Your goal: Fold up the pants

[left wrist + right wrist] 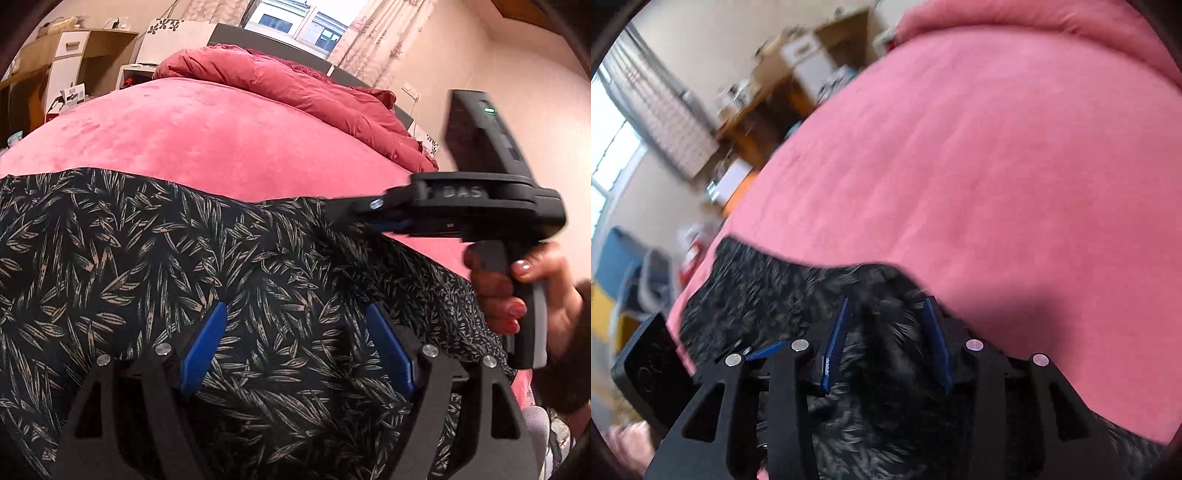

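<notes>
The pants (147, 258) are black with a tan leaf print and lie spread across the near part of a pink bed (229, 140). My left gripper (295, 314) is open just above the fabric, blue pads apart, holding nothing. My right gripper (354, 214) comes in from the right at the pants' far edge, a hand on its handle. In the right wrist view, which is blurred, the right gripper (886, 306) is open over the pants (783, 288) near their far edge, beside the bare pink cover (979, 166). The left gripper's body (650, 369) shows at lower left.
A crumpled red duvet (295, 81) lies at the head of the bed by a dark headboard (258, 37). A wooden desk with white drawers (70, 59) stands left of the bed. A curtained window (295, 18) is behind. The bed's right edge (524, 387) is close.
</notes>
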